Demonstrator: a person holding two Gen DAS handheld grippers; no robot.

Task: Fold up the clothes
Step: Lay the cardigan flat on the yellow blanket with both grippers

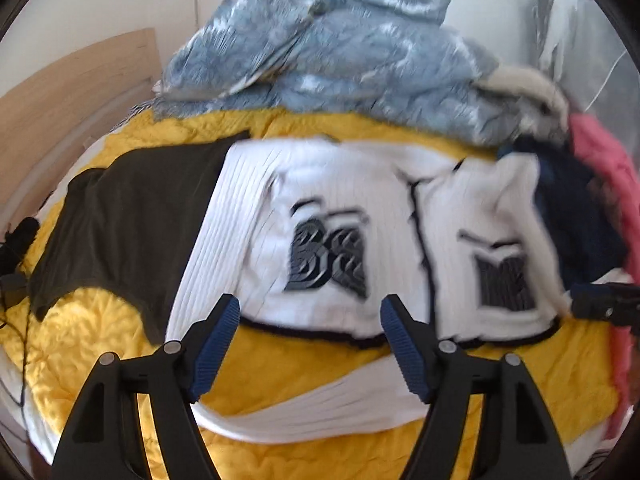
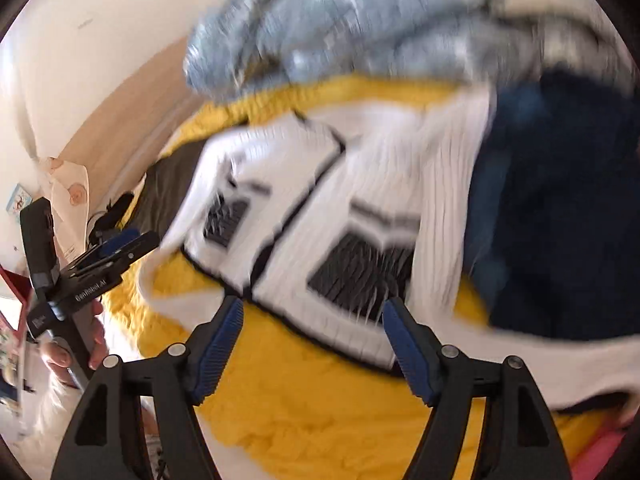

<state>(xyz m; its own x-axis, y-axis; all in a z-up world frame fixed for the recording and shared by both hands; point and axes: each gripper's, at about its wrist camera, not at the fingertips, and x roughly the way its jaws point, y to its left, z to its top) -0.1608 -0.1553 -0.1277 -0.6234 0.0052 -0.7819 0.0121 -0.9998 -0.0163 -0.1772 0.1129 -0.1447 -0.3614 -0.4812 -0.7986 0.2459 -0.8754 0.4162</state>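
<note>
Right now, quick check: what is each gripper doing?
Left gripper: open, holding nothing, above the white ribbed cardigan with dark trim.
Right gripper: open, empty.

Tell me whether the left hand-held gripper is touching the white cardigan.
Apart. In the left wrist view, the open left hand-held gripper hovers short of the white cardigan, yellow blanket showing between its fingers.

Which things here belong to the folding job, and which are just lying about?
In the job:
white cardigan
left gripper, open
right gripper, open

Lying about:
dark green garment
navy garment
pink garment
blue patterned duvet
yellow bedspread
</note>
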